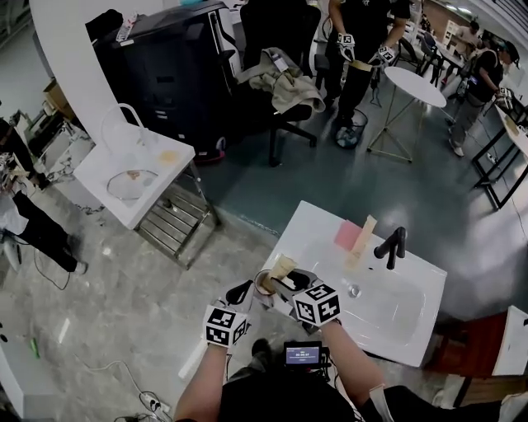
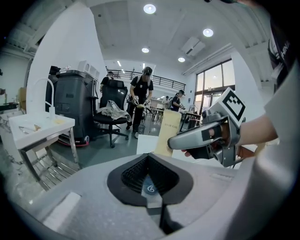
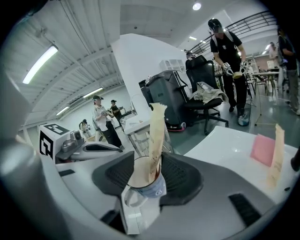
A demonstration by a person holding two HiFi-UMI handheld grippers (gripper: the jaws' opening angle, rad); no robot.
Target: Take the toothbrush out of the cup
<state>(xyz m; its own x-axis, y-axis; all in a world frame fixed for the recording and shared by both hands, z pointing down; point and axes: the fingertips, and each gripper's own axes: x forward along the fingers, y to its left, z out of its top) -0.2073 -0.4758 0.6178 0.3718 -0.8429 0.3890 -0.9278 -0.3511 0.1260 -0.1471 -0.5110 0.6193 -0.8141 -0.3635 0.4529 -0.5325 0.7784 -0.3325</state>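
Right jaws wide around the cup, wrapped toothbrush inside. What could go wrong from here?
1. The right gripper, jaws open, flanks the cup as well as the wrapped toothbrush; closing here may clamp the cup, not the brush.
2. The left gripper is shut and empty, so nothing steadies the cup; pulling the brush may drag it along.
3. The cup stands near the left edge of the sink, so a tip could send it off.

Grey marbled tile floor (image 1: pixel 107 272) at 8 o'clock; teal floor (image 1: pixel 346 189) beyond, toward 12. Black swivel office chair (image 1: pixel 272 33) at 12, round white pedestal table (image 1: pixel 415 85) at 1. Overhead, round recessed ceiling lights (image 2: pixel 150 8). Tall glazed windows (image 2: pixel 213 86) seen from left gripper view, 2 o'clock.
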